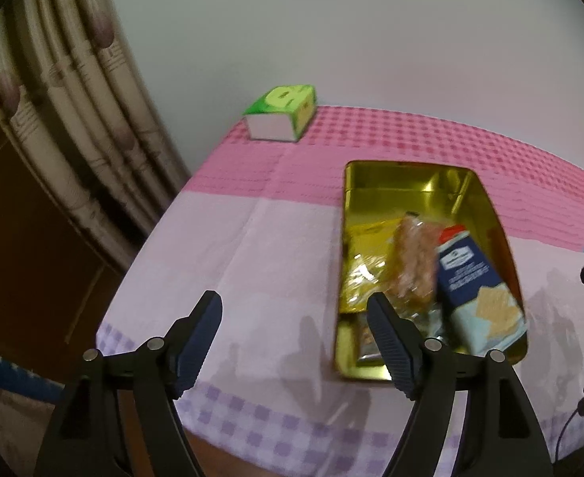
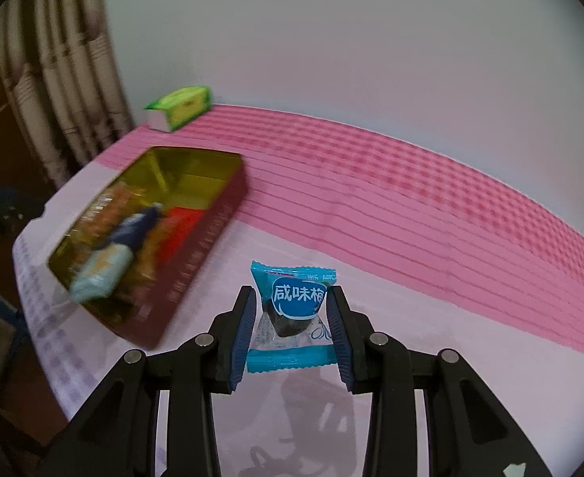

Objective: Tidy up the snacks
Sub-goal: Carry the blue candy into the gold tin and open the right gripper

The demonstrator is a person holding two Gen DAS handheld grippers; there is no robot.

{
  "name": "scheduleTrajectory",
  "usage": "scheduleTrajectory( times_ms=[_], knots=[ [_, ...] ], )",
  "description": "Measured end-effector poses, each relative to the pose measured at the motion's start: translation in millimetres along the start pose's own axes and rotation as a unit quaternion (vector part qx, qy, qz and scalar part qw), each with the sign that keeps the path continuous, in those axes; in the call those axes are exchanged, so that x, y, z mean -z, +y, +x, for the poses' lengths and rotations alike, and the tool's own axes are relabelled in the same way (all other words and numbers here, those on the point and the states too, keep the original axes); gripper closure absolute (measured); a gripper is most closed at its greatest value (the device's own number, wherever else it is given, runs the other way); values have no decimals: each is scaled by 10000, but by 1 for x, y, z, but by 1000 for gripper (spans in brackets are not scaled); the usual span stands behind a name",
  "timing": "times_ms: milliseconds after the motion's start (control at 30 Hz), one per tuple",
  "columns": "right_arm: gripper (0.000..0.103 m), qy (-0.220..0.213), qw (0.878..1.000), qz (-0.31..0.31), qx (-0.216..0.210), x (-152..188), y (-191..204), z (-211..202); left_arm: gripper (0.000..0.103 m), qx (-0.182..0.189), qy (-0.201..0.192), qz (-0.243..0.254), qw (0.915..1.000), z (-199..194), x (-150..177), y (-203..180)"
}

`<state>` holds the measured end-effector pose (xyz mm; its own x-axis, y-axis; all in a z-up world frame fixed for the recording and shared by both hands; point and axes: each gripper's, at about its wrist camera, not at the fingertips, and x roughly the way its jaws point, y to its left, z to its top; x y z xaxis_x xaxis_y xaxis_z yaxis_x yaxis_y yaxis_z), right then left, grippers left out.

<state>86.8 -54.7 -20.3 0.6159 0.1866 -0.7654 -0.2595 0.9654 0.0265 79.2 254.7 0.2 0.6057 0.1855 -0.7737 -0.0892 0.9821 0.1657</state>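
The left gripper [image 1: 294,306] hangs above the bench [image 1: 252,246], its jaws apart with nothing between them. Just to its right lies the open gold tin [image 1: 411,175], which holds a blue cracker pack [image 1: 475,286] leaning against the tin's right wall, a clear-wrapped brown snack [image 1: 411,262] beside it, and gold foil packs [image 1: 363,254] at the left. The far end of the tin is bare.

The right gripper [image 2: 292,310] is clamped on a small blue candy packet [image 2: 296,302], held upright off the pink cloth, with a dark sweet visible through its clear window. In this view the tin [image 2: 212,183] sits to the left of the packet, apart from it. A green box [image 1: 280,113] stands near the bench's far corner, by the curtain [image 1: 73,127].
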Motion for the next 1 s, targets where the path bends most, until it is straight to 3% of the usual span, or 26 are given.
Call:
scheduleTrajectory(
  times_ms=[500, 1000],
  knots=[
    [69, 25, 9949, -718, -704, -41, 120, 24, 26, 86, 290, -53, 9995, 3, 30, 25],
    [69, 229, 9939, -906, -587, -56, 158, 66, 26, 124, 389, -114, 9991, 12, 32, 34]
  ],
)
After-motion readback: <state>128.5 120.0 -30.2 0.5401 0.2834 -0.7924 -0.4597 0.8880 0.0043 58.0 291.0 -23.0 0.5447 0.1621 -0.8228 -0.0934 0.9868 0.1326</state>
